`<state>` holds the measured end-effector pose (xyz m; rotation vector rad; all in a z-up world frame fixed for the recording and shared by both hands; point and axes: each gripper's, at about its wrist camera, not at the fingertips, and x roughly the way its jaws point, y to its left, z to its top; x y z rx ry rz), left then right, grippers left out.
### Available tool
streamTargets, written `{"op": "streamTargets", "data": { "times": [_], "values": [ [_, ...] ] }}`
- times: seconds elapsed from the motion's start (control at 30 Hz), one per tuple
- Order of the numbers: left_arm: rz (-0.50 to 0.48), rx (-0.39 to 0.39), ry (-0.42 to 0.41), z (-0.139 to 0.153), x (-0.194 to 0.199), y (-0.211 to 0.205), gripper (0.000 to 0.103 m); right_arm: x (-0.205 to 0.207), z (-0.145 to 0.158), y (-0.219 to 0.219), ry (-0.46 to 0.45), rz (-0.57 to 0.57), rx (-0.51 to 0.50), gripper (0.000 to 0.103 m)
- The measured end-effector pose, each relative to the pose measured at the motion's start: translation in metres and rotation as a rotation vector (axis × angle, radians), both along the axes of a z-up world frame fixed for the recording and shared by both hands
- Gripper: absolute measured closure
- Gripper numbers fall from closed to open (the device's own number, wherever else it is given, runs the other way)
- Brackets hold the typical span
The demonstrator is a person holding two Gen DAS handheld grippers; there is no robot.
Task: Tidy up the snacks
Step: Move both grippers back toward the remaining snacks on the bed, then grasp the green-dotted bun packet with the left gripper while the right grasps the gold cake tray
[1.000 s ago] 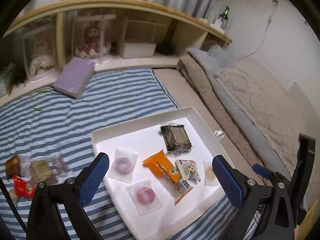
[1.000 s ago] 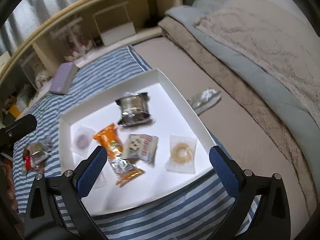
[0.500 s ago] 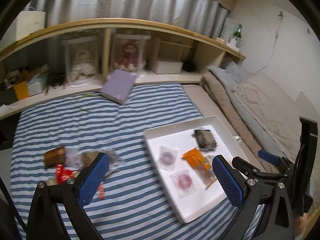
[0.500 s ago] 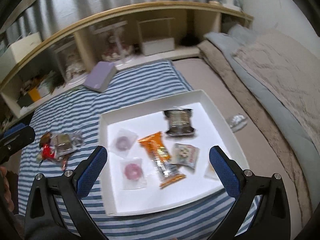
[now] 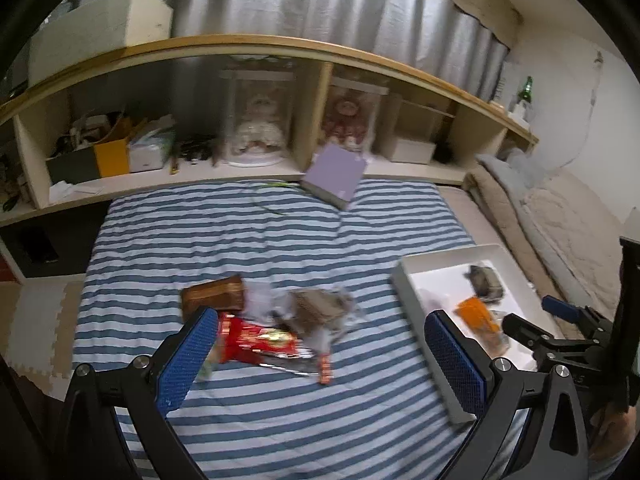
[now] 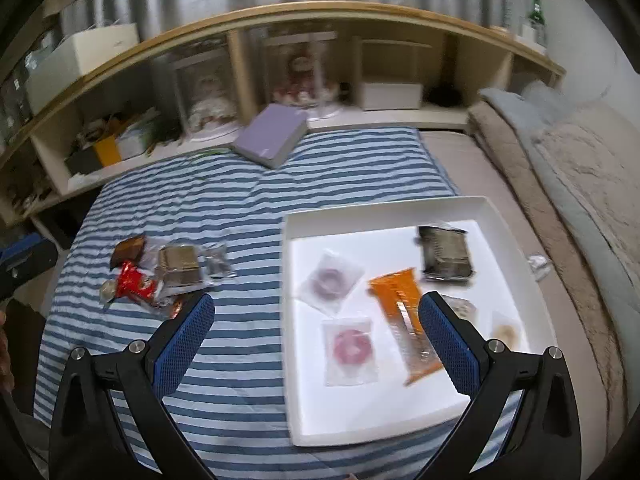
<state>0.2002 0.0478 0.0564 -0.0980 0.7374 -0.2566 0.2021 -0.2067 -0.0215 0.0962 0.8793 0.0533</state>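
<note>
Loose snack packets (image 6: pixel 168 272) lie heaped on the striped blanket (image 6: pixel 240 216) well left of the white tray (image 6: pixel 384 420) holding more snacks, a purple box (image 6: pixel 270 140) beyond by the shelf, with left gripper (image 5: pixel 320 348) and right gripper (image 6: pixel 316 336) both spread wide, grasping nothing

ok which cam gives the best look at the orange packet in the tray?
Right wrist. There the orange packet lies nearly whole on the white tray, only its right edge behind the right gripper finger. On the left wrist view it is blurred, partly hidden behind that gripper's finger.
</note>
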Motion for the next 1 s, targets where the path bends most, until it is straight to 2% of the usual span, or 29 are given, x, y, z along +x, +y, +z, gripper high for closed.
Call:
{"op": "streamTargets", "data": {
  "times": [0.13, 0.33, 0.5, 0.67, 0.8, 0.87, 1.0],
  "values": [
    [0.019, -0.003, -0.007, -0.017, 0.004, 0.026, 0.0, 0.007, -0.011, 0.022, -0.011, 0.042, 0.011, 0.0],
    [0.023, 0.005, -0.019, -0.05, 0.016, 0.057, 0.0, 0.022, -0.033, 0.05, -0.014, 0.095, 0.083, 0.0],
    [0.005, -0.043, 0.013, -0.083, 0.032, 0.082, 0.002, 0.039, -0.049, 0.069, -0.017, 0.148, 0.145, 0.0],
    [-0.027, -0.063, 0.035, -0.116, 0.049, 0.097, 0.015, 0.066, -0.06, 0.083, -0.001, 0.214, 0.219, 0.001],
    [-0.047, -0.091, 0.065, -0.14, 0.06, 0.101, 0.019, 0.093, -0.073, 0.089, 0.027, 0.26, 0.285, 0.012],
    [-0.049, -0.106, 0.087, -0.15, 0.067, 0.101, 0.025, 0.107, -0.082, 0.094, 0.043, 0.285, 0.345, 0.014],
    [-0.057, -0.153, 0.132, -0.167, 0.078, 0.099, 0.031, 0.127, -0.096, 0.108, 0.079, 0.348, 0.393, 0.016]
  ]
}}
